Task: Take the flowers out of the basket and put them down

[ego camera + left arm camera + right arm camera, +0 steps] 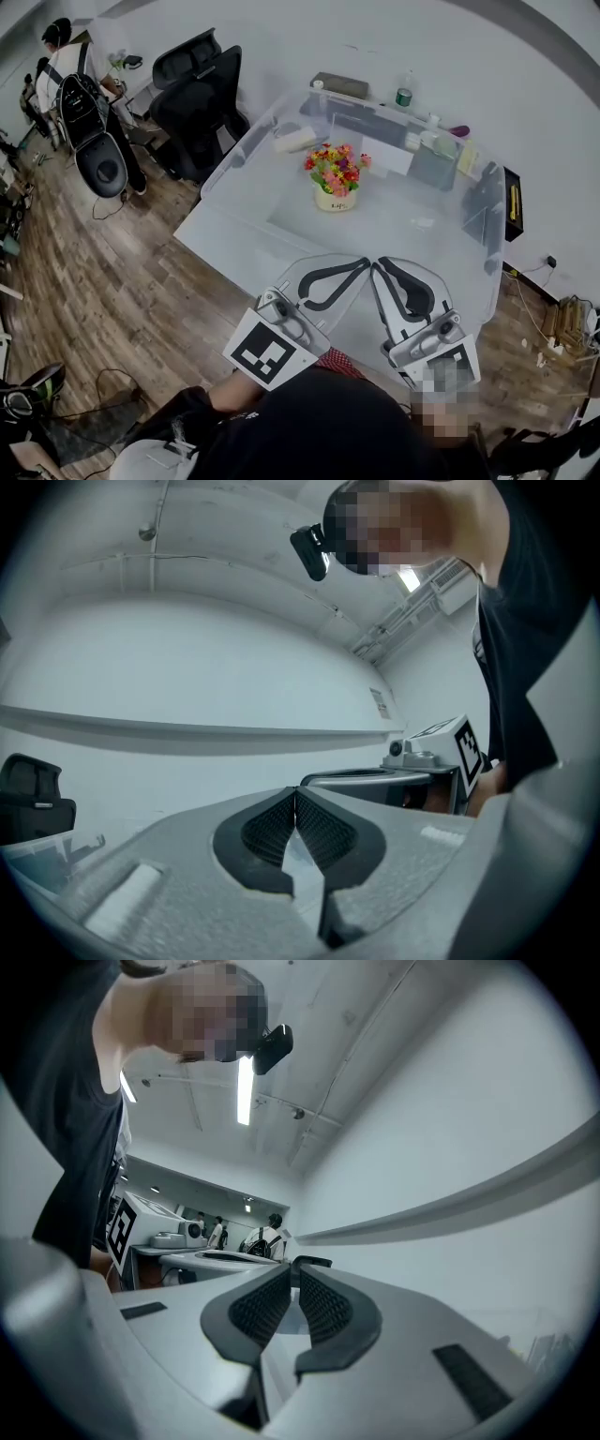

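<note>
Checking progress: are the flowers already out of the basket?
No, the flowers sit in the basket on the table.

both grippers held close in front of the body, both empty

the left gripper (360, 266) has its jaws pressed together; the right gripper (382, 266) is closed to a thin slit. both angle inward, tips side by side, marker cubes nearest the person's chest.

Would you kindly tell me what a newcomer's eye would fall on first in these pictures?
The bright flowers, standing in a pale basket mid-table, are the brightest thing on the white table. Near the bottom of the head view, the left gripper and right gripper point toward them side by side, both shut and empty.
</note>
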